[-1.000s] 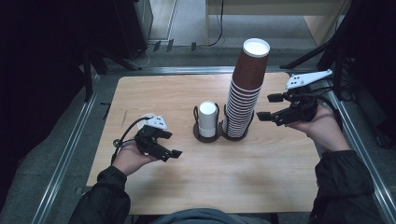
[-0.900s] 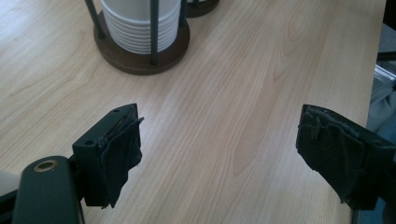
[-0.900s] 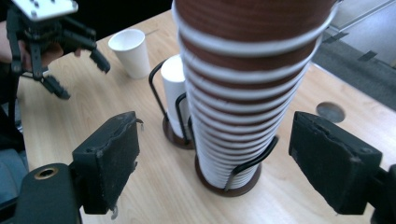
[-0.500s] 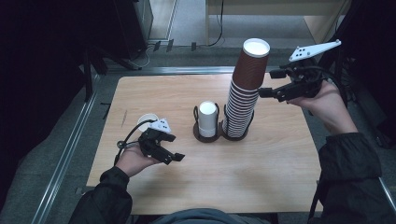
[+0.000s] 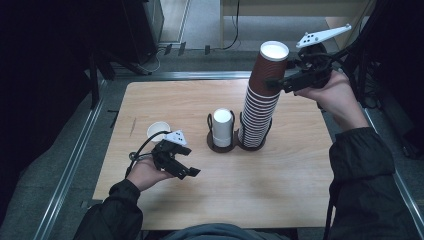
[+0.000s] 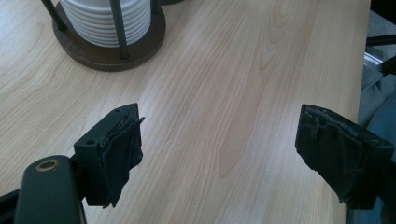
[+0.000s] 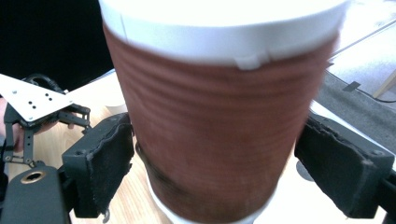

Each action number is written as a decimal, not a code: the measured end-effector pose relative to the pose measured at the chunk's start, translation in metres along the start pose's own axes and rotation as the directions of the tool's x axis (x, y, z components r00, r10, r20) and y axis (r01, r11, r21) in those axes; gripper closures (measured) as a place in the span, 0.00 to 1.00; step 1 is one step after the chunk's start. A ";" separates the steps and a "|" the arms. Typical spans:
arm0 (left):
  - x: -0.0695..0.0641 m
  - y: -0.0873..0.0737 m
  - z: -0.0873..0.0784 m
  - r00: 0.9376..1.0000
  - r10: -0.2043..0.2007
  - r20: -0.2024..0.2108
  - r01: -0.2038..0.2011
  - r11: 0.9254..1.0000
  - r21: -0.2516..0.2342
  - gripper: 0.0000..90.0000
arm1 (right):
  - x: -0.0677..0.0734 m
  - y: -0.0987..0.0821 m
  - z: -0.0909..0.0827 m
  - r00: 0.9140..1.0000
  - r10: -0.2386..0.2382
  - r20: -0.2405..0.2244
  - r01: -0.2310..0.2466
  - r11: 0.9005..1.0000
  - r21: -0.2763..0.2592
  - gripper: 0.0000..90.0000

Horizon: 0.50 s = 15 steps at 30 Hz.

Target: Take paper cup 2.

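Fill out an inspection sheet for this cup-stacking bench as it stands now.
Surface: wooden table, bare over most of its top.
Job's things: tall stack of brown cups in a round holder; shorter stack of white lids in the holder beside it.
Clutter: one loose white cup near the left hand.
Grippers: right gripper raised to the top cup, a pad at each side of it, contact not clear; left gripper low over the table, jaws apart, nothing between them.
Cables: black cable looping from the left gripper.
Surroundings: metal rail along the table's left side; grey floor beyond.
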<state>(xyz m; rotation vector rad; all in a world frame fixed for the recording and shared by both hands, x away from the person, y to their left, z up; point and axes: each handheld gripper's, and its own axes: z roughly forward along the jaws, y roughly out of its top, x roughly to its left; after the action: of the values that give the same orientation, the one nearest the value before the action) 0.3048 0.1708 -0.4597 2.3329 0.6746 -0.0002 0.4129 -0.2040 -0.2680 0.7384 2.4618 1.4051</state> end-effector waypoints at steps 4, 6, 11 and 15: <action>0.001 -0.001 0.000 1.000 -0.004 0.002 0.004 1.000 0.002 0.16 | 0.003 0.007 0.004 1.000 -0.009 0.015 0.009 1.000 -0.009 0.13; 0.001 -0.001 0.001 1.000 -0.004 0.003 0.004 1.000 0.005 0.16 | 0.002 0.009 0.005 1.000 -0.010 0.013 0.010 1.000 -0.021 0.13; 0.000 -0.001 0.002 1.000 0.000 0.006 0.000 1.000 0.011 0.16 | 0.000 0.011 0.006 1.000 -0.001 0.000 0.001 0.999 -0.046 0.16; 0.001 -0.001 0.003 1.000 -0.002 0.007 0.002 1.000 0.018 0.16 | 0.002 0.011 0.006 1.000 -0.026 0.010 0.027 0.998 -0.049 0.17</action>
<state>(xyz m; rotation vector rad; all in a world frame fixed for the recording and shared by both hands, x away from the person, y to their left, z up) 0.3054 0.1704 -0.4627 2.3479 0.6758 -0.0156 0.4173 -0.1942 -0.2617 0.6974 2.4116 1.4444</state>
